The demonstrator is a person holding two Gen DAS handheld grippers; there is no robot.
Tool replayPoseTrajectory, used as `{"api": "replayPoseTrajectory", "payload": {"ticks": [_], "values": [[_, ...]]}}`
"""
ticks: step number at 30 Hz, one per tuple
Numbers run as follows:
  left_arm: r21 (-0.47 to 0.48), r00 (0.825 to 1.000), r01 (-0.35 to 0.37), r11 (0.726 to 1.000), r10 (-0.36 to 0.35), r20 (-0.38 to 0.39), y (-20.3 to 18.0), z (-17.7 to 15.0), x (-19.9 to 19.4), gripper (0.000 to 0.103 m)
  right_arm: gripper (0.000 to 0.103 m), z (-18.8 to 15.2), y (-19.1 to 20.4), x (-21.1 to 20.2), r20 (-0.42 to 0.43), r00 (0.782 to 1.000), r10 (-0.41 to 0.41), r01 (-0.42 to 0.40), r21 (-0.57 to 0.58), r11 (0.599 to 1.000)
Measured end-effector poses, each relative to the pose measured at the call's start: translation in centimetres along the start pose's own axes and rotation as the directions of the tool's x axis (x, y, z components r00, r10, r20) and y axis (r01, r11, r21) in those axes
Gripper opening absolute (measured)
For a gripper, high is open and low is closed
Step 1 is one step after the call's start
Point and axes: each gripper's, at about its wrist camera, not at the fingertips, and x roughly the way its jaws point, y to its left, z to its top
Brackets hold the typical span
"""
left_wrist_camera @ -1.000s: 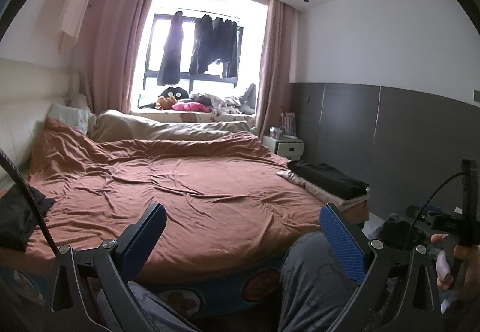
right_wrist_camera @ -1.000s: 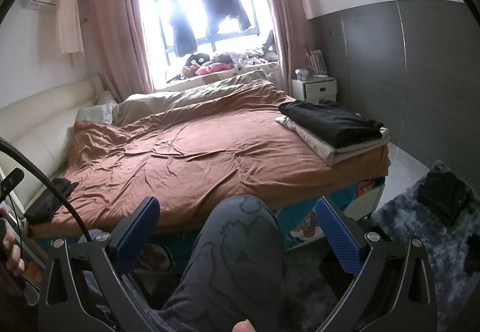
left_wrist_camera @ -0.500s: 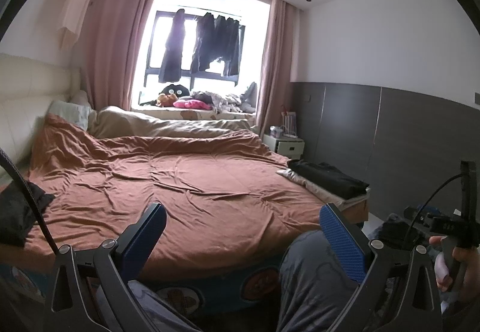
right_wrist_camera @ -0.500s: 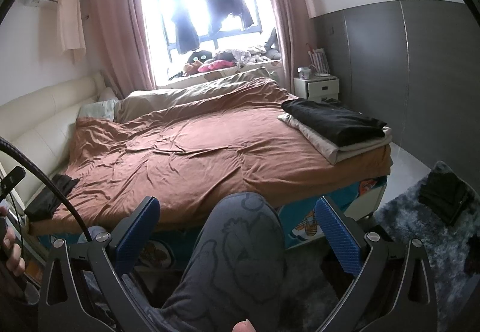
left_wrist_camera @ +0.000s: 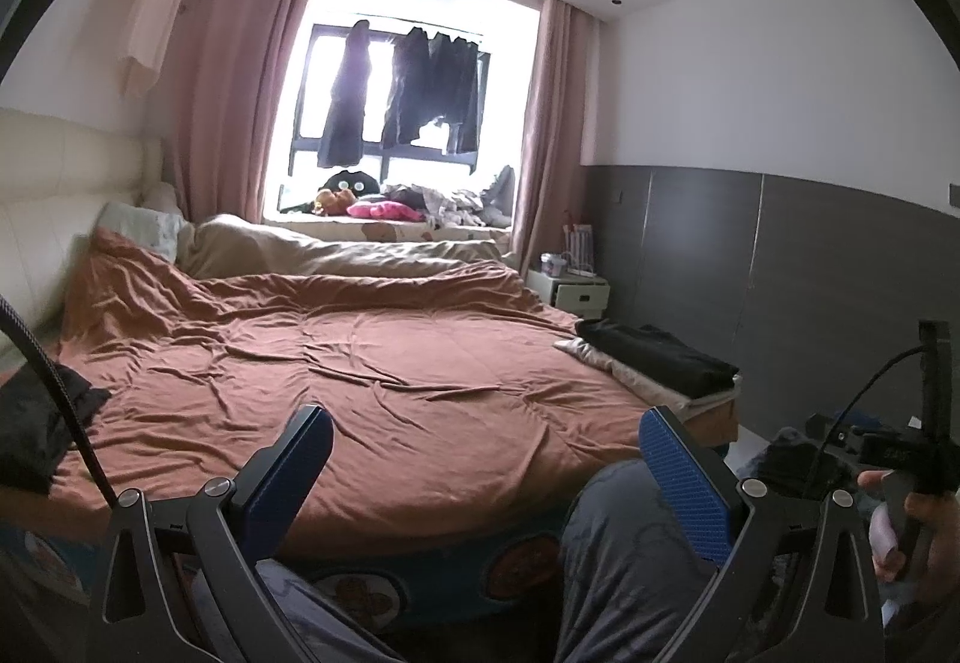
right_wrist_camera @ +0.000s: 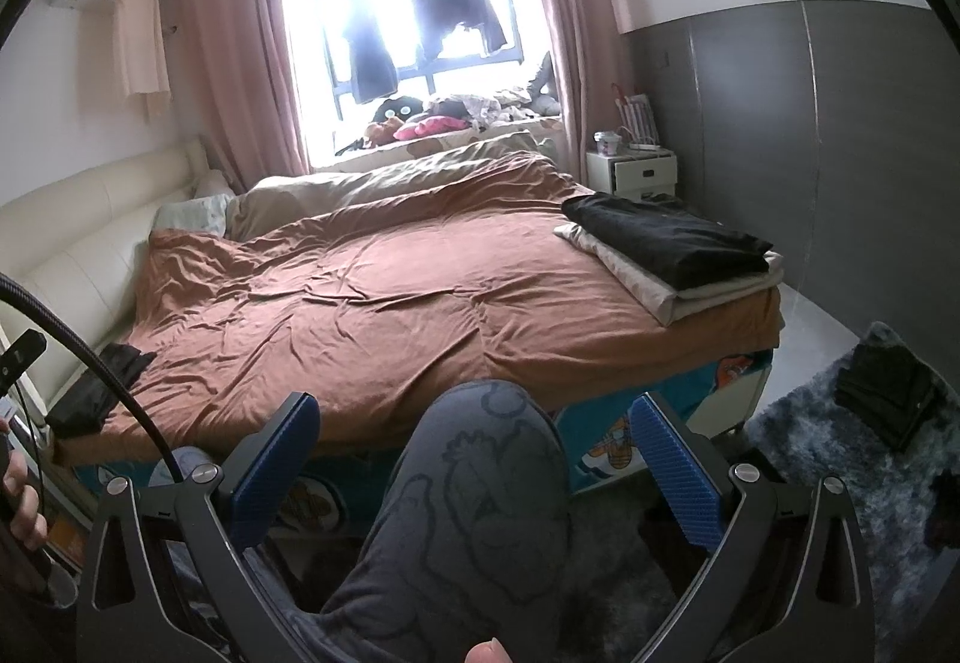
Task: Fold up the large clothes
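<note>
Bed (right_wrist_camera: 744, 381) with a cream padded headboard (right_wrist_camera: 90, 219) along one side, covered by a wrinkled rust-brown duvet (right_wrist_camera: 390, 303). A beige quilt (right_wrist_camera: 384, 183) lies bunched along the window side, with a pale pillow (right_wrist_camera: 192, 210) beside the headboard. On the corner nearest the nightstand, a folded black garment (right_wrist_camera: 666, 237) rests on folded cream cloth (right_wrist_camera: 672, 297). A crumpled dark garment (right_wrist_camera: 102, 381) lies at the near edge by the headboard. On the floor, a shaggy grey rug (right_wrist_camera: 810, 441) carries another dark folded garment (right_wrist_camera: 882, 393).
</note>
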Motion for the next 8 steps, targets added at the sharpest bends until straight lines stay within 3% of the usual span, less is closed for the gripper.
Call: {"api": "replayPoseTrajectory", "payload": {"ticks": [8], "values": [[0.005, 1.0, 0.001, 1.0, -0.001, 0.009, -0.2, -0.03, -0.67, 0.103, 0.103, -0.05, -0.58, -0.45, 0.002, 1.0, 0.003, -0.003, -0.001, 1.0]]}}
